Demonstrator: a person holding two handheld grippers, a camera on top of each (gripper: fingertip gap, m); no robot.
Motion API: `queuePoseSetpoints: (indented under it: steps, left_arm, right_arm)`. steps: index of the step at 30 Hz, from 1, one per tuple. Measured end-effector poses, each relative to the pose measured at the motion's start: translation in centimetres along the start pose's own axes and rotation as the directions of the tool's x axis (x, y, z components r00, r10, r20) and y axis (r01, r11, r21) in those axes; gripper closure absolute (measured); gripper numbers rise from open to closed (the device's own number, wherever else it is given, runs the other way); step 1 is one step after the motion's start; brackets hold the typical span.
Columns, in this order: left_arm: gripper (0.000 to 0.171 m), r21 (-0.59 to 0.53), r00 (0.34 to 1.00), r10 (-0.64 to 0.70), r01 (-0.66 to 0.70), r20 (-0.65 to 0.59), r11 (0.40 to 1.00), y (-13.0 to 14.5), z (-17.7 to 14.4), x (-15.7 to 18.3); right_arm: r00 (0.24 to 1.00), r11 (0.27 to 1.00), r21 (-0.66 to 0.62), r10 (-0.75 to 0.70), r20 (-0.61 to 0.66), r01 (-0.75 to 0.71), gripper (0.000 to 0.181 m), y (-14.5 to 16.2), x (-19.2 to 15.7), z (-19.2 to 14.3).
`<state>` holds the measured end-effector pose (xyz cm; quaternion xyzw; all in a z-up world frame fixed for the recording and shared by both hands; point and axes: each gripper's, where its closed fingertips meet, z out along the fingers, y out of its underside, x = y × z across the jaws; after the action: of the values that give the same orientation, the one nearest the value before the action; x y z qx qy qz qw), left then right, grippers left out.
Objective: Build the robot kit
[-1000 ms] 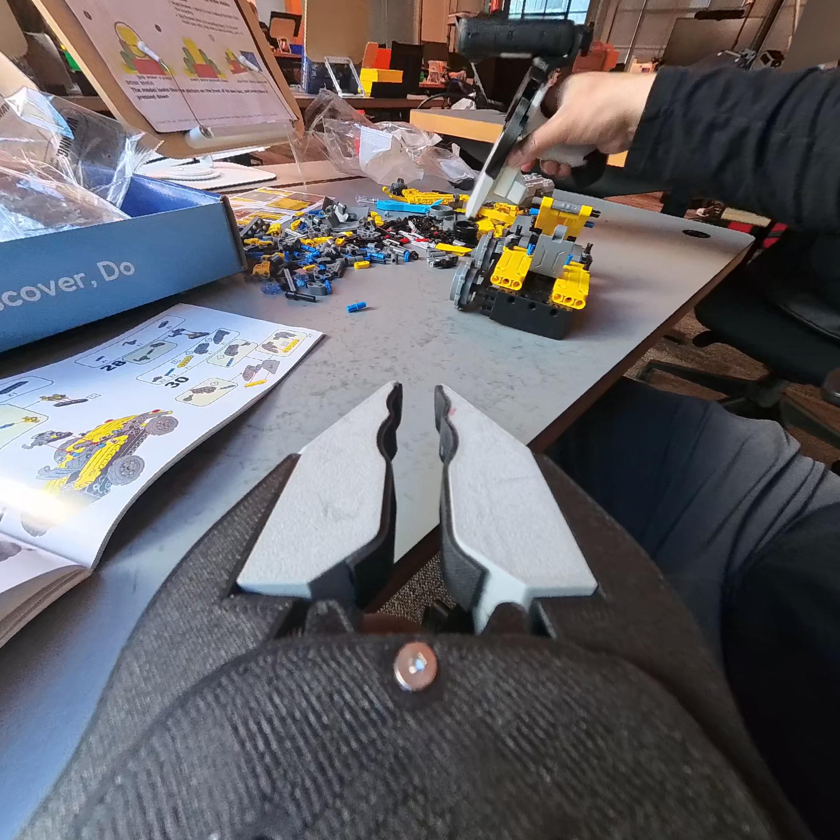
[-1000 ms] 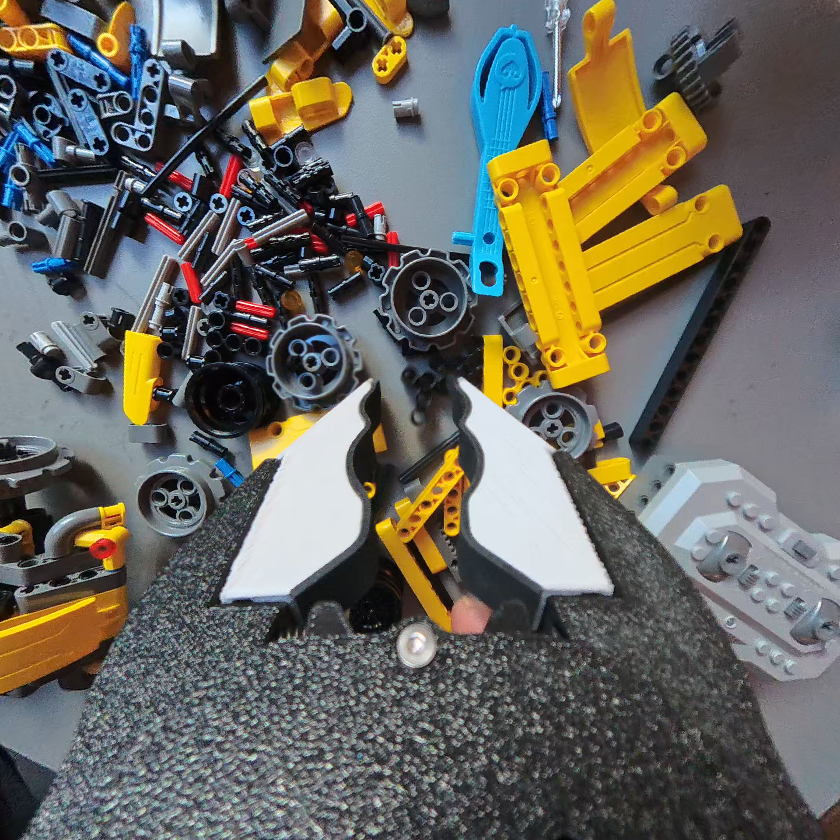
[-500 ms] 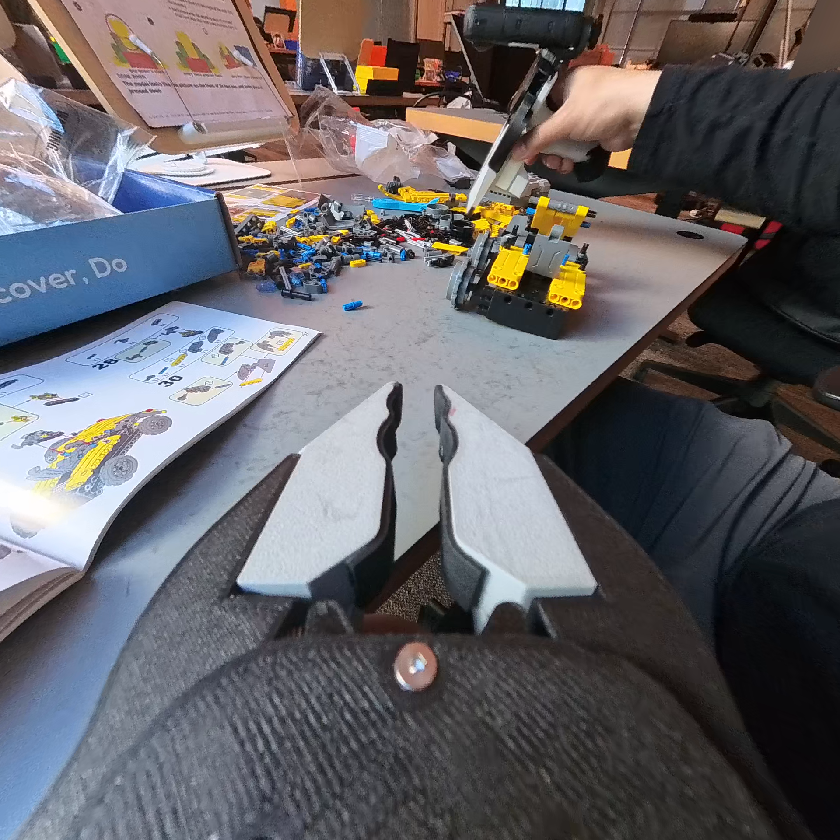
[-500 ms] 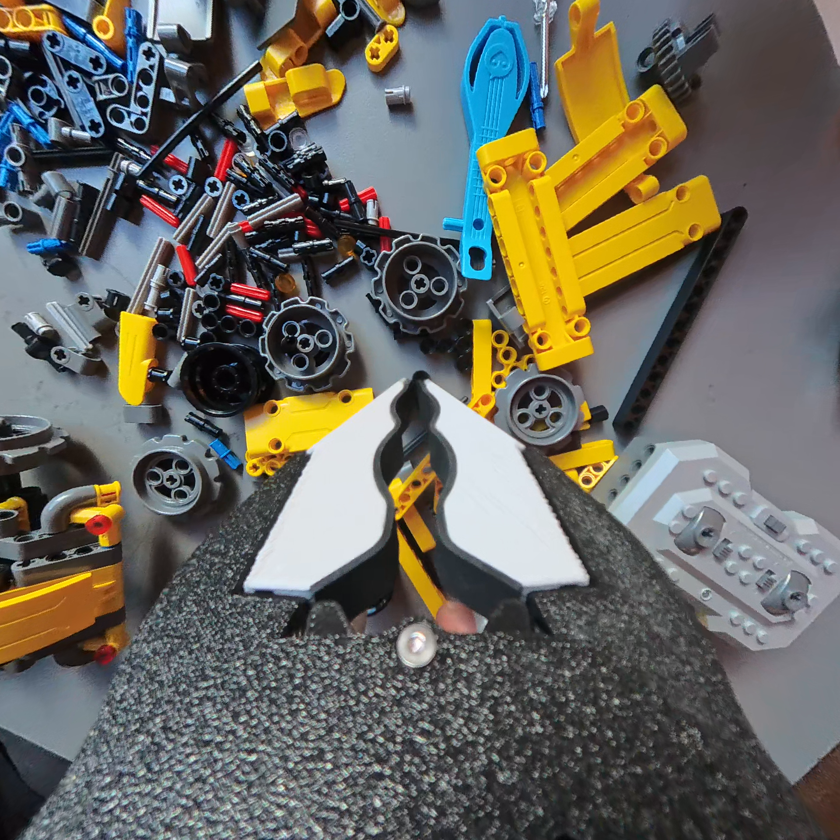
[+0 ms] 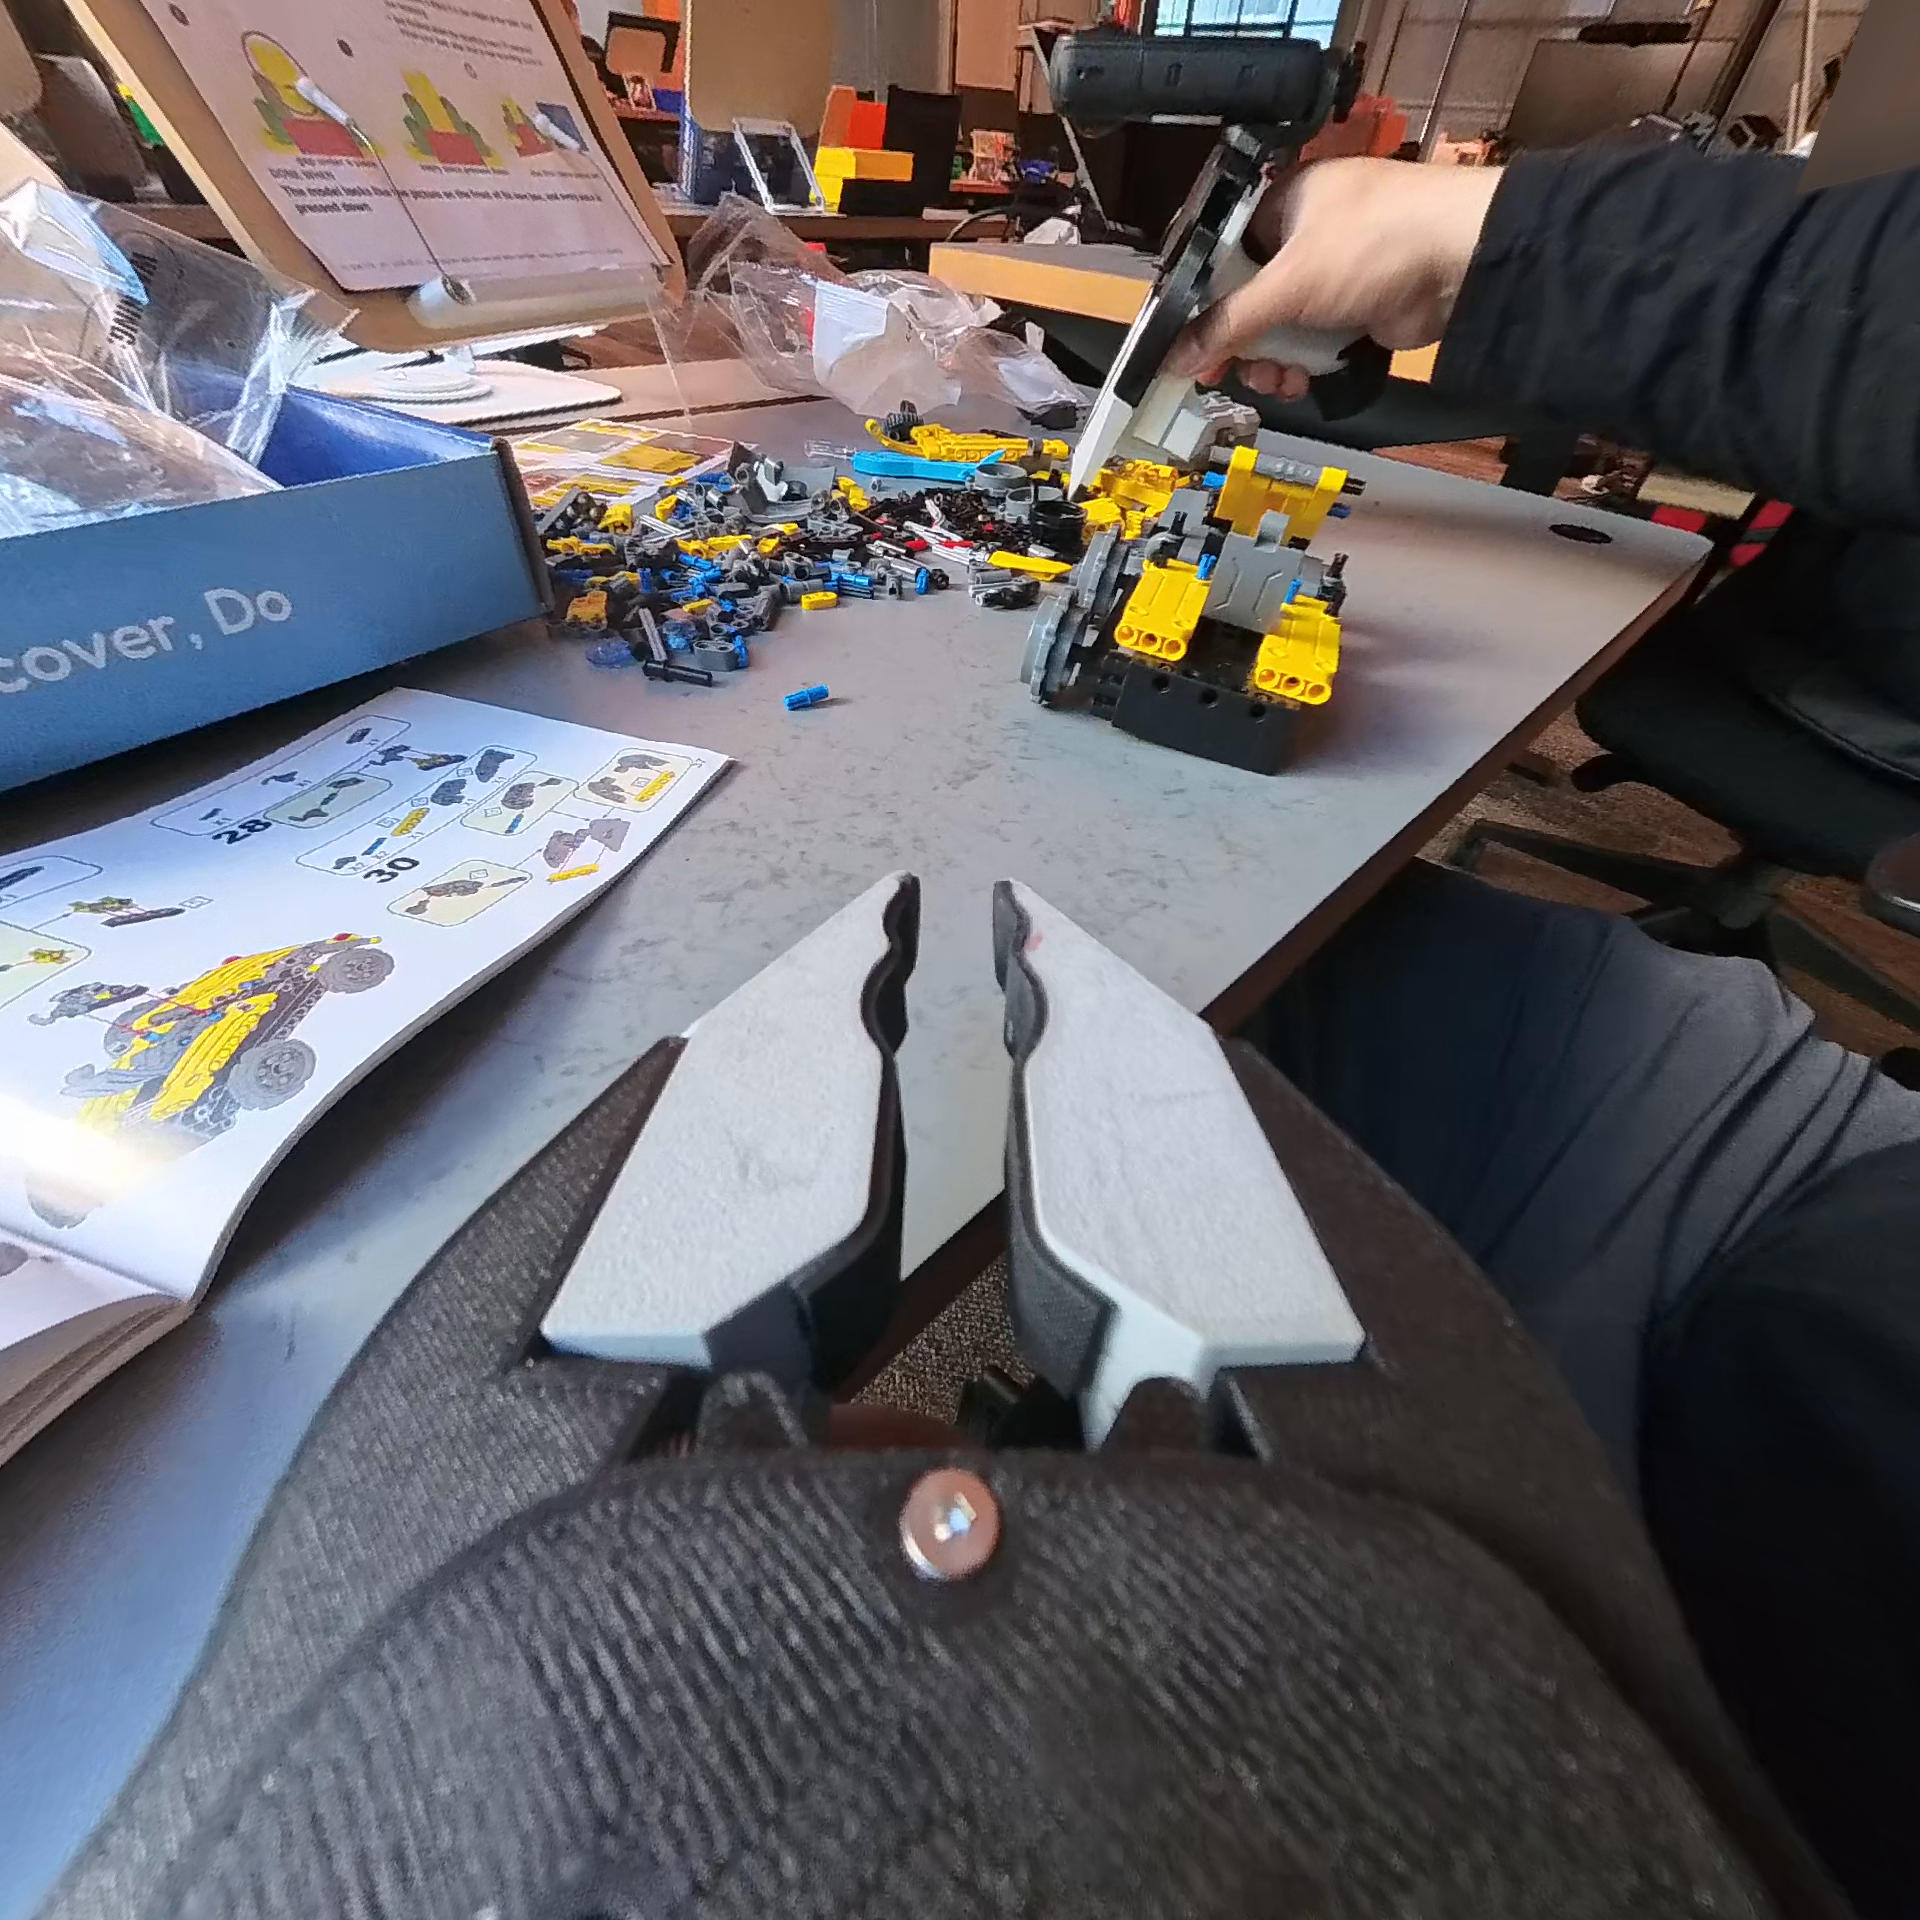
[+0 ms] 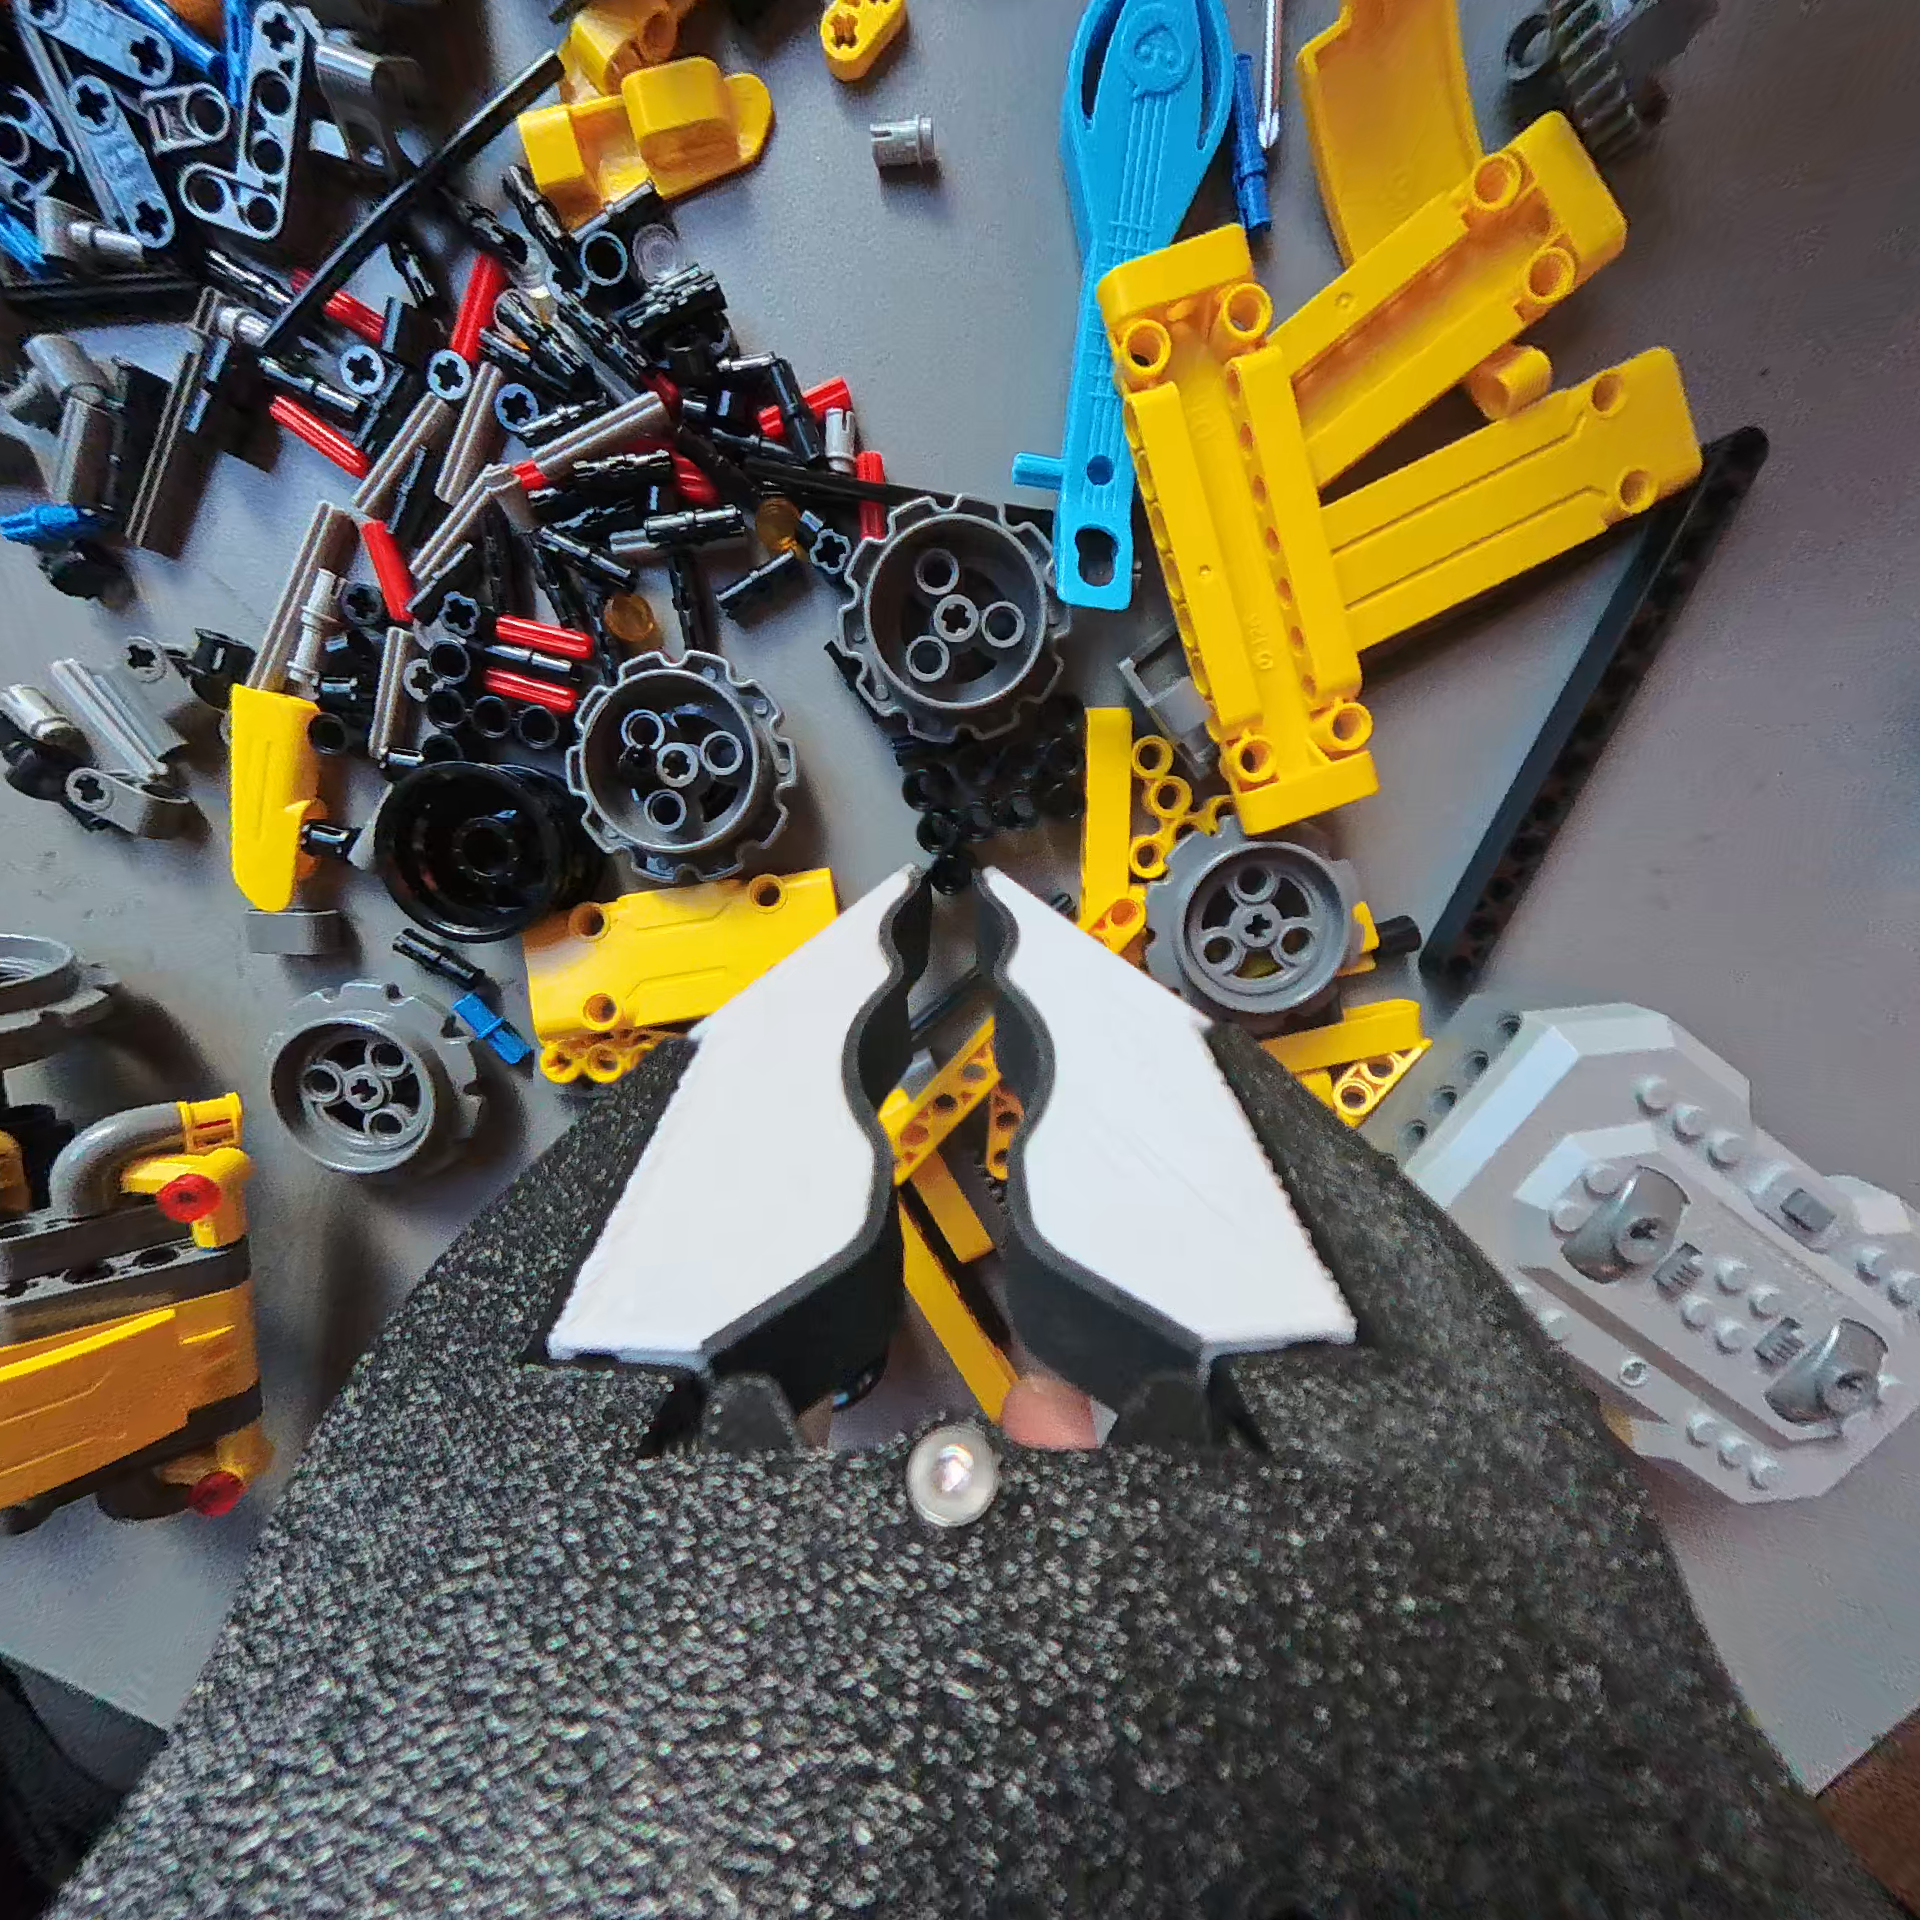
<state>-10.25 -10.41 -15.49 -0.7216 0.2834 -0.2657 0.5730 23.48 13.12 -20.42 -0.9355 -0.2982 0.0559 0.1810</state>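
Left claw (image 5: 956,904): fingers slightly apart, narrow gap, nothing between them; it sits over the near edge of the grey desk (image 5: 935,758), beside the open instruction booklet (image 5: 312,914) on its left. Blue box (image 5: 260,603) at far left.

Right claw (image 6: 948,894): tips nearly together over the loose parts pile; a thin black piece (image 6: 940,1003) shows in the gap, but cannot tell if it is gripped. Same claw seen in left wrist view (image 5: 1081,478), held by a hand (image 5: 1340,270), tips down in the pile.

Nearest parts: yellow panel (image 6: 665,956) just left, grey toothed wheel (image 6: 1257,920) just right, black pins just beyond tips. Light grey block (image 6: 1683,1247) at right. Part-built yellow vehicle (image 5: 1205,613) near the pile.
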Motion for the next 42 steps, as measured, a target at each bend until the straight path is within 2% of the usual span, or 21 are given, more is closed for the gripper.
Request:
queuePoseSetpoints:
  steps: [8,14,20,24,27,29,31,34,38,42]
  left_arm:
    - [0.161,0.003,1.0,0.0,0.0,-0.006,1.0,-0.1,0.0,0.1]
    - [0.161,0.0,1.0,0.002,-0.002,-0.013,1.0,0.0,0.1,0.2]
    - [0.161,-0.004,1.0,0.011,-0.011,-0.022,1.0,0.0,0.3,0.7]
    - [0.161,-0.01,0.999,0.026,-0.027,-0.025,1.0,0.1,0.4,1.0]
    - [0.161,-0.016,0.999,0.046,-0.046,-0.015,0.999,0.1,0.5,1.2]
    - [0.171,-0.012,0.998,0.044,-0.044,0.038,0.999,0.0,0.6,0.6]
    - [0.171,0.005,0.993,-0.009,0.008,0.118,1.0,-0.3,0.9,-0.2]
    - [0.171,-0.005,0.988,-0.044,0.046,0.145,0.999,-0.6,1.2,0.4]
    - [0.171,0.016,0.962,0.077,-0.084,0.263,0.996,-1.5,0.6,0.1]
    - [0.171,0.002,0.954,0.08,-0.085,0.29,0.996,-1.3,0.5,-0.5]
  right_arm:
    - [1.0,1.0,0.004,-0.01,-0.005,0.01,0.174,0.0,0.0,-0.5]
    - [0.998,0.997,0.065,-0.033,0.046,0.03,0.174,0.7,-1.8,-4.1]
    - [0.989,0.995,0.097,-0.035,0.141,0.022,0.174,5.6,-5.2,-8.5]
    - [0.981,0.999,0.033,-0.014,0.195,0.008,0.174,10.8,-7.5,-8.4]
    - [0.978,1.0,0.007,-0.011,0.206,0.01,0.174,13.3,-8.8,-7.4]
    - [0.982,1.0,0.01,-0.022,0.188,0.021,0.174,14.0,-9.2,-6.9]
    - [0.987,0.999,0.037,-0.021,0.161,0.015,0.171,14.0,-9.6,-6.8]
    - [0.992,0.995,0.098,-0.023,0.128,0.011,0.162,13.8,-10.1,-7.0]
    - [0.994,0.986,0.167,0.004,0.106,-0.022,0.156,14.0,-10.5,-7.8]
    - [0.994,0.974,0.219,0.043,0.101,-0.064,0.155,14.6,-10.5,-8.5]
